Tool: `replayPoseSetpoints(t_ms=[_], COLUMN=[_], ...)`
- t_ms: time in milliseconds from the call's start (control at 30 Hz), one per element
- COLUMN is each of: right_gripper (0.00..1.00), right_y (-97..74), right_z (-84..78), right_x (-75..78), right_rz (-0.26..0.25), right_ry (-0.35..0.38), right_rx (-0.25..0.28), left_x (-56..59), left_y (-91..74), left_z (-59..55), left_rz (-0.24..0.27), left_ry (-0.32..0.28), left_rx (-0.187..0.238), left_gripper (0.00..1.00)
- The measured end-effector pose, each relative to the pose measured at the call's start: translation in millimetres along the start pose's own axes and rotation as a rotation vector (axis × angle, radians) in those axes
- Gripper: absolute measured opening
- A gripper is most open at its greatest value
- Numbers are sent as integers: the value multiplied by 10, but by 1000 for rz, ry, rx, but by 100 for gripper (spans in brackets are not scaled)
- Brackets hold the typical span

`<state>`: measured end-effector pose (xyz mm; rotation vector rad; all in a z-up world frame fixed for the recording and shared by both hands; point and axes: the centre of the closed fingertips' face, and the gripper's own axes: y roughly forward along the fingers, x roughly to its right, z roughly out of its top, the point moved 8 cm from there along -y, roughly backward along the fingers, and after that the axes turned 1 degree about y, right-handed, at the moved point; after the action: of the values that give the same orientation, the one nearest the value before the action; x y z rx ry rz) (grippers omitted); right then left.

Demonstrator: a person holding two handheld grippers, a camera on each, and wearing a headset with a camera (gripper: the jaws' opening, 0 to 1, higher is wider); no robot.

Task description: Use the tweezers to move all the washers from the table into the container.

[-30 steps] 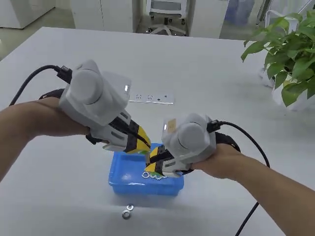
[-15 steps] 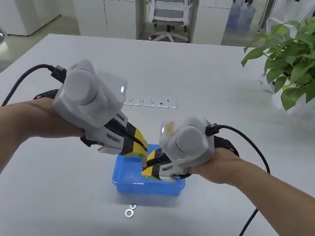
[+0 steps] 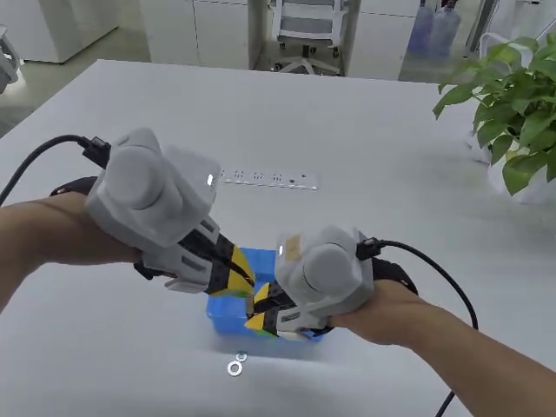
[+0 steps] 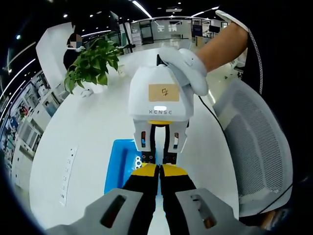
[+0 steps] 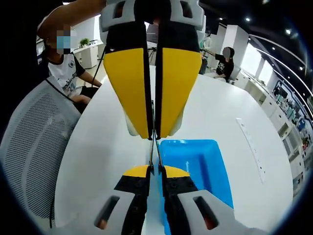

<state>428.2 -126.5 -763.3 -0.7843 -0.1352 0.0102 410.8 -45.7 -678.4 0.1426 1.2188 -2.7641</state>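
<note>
My left gripper (image 3: 243, 276) and right gripper (image 3: 258, 314) meet tip to tip over the blue container (image 3: 226, 318). In the right gripper view, thin metal tweezers (image 5: 153, 144) run from my right gripper (image 5: 155, 172) up into the yellow jaws of the left one, and both are shut on them. In the left gripper view, my left gripper (image 4: 159, 169) has its jaws pressed together, facing the right gripper's white body. Washers (image 4: 138, 160) lie inside the container (image 4: 116, 164). Two washers (image 3: 236, 365) rest on the table just in front of it.
A white power strip (image 3: 265, 179) lies on the table behind the container. A potted plant (image 3: 512, 130) stands at the far right. An office chair (image 3: 304, 26) is beyond the far table edge. Cables trail from both grippers.
The two grippers have drawn closer until their tips meet over the container. The right gripper now covers the washers that showed in the container before. The head camera has shifted.
</note>
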Motion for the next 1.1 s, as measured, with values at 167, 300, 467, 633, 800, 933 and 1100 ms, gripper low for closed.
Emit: replayPoseSetpoints(t_ms=[167, 300, 467, 633, 800, 933, 1100], right_gripper=[12, 12, 12, 12, 12, 12, 12], right_y=[57, 117, 189, 253, 309, 349, 393], right_z=[-28, -60, -92, -121, -142, -163, -178], right_x=[-57, -113, -175, -230, -277, -312, -338], right_rz=[9, 21, 32, 44, 55, 65, 72], right_ry=[-1, -3, -1, 1, 0, 10, 11], right_rx=[1, -4, -6, -11, -15, -14, -16], left_x=[47, 95, 159, 214, 257, 284, 304], left_y=[22, 60, 91, 119, 143, 165, 184], left_z=[-61, -120, -187, -272, -315, -352, -384], left_rz=[-3, -14, -25, -33, -43, -52, -59], left_ry=[-5, -12, -14, -12, -18, -27, -33], left_rx=[1, -6, -6, -13, -12, -17, -21], left_gripper=[5, 5, 5, 5, 5, 5, 5])
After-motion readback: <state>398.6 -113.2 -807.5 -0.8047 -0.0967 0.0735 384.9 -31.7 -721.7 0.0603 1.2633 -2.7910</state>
